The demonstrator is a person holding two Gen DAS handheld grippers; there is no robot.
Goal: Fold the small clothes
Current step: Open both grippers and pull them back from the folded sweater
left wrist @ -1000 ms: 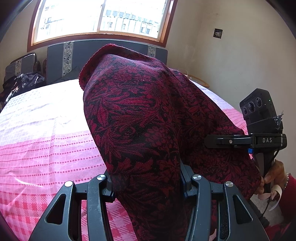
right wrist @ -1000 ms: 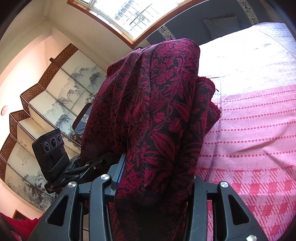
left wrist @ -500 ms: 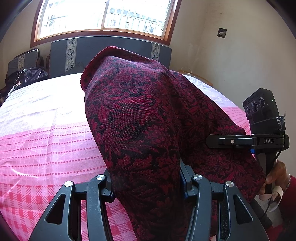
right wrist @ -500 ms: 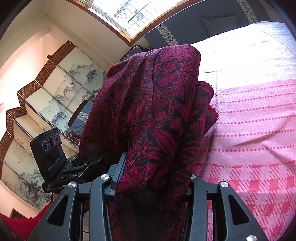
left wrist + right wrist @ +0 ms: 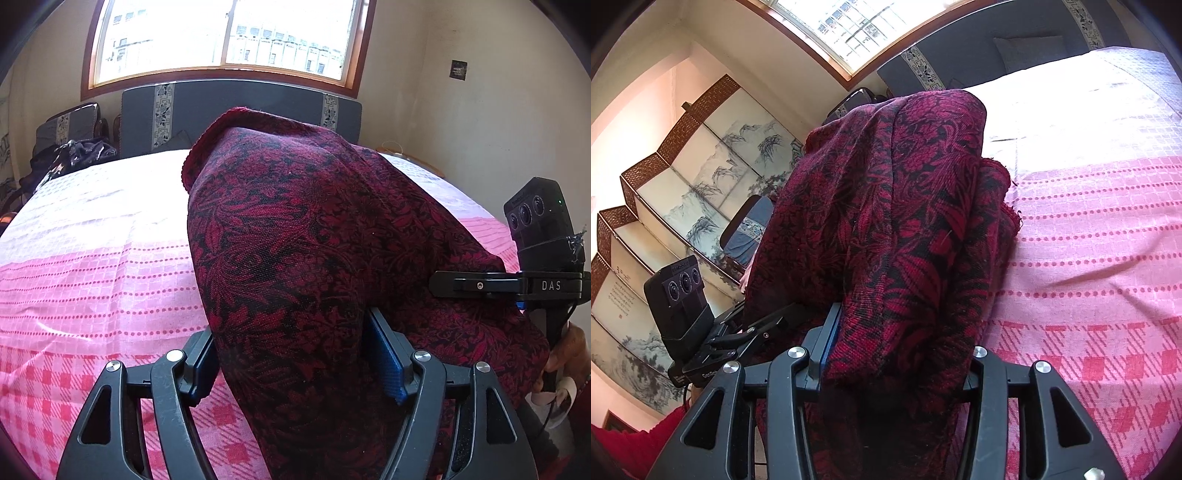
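I let both sets of jaws, just opening around the dark red garment [image 5: 295,258], release evenly so it drops flat on the bed [image 5: 92,258].

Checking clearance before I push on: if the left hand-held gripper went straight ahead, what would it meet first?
The dark red floral cloth, already draped between its fingers; probably the pink bedspread beyond.

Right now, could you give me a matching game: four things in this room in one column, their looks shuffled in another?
1 floral cloth
2 bedspread
3 headboard
4 folding screen

a pink and white checks
b dark red and black
c painted with ink landscapes
d grey with patterned strips

Pairs: 1-b; 2-a; 3-d; 4-c
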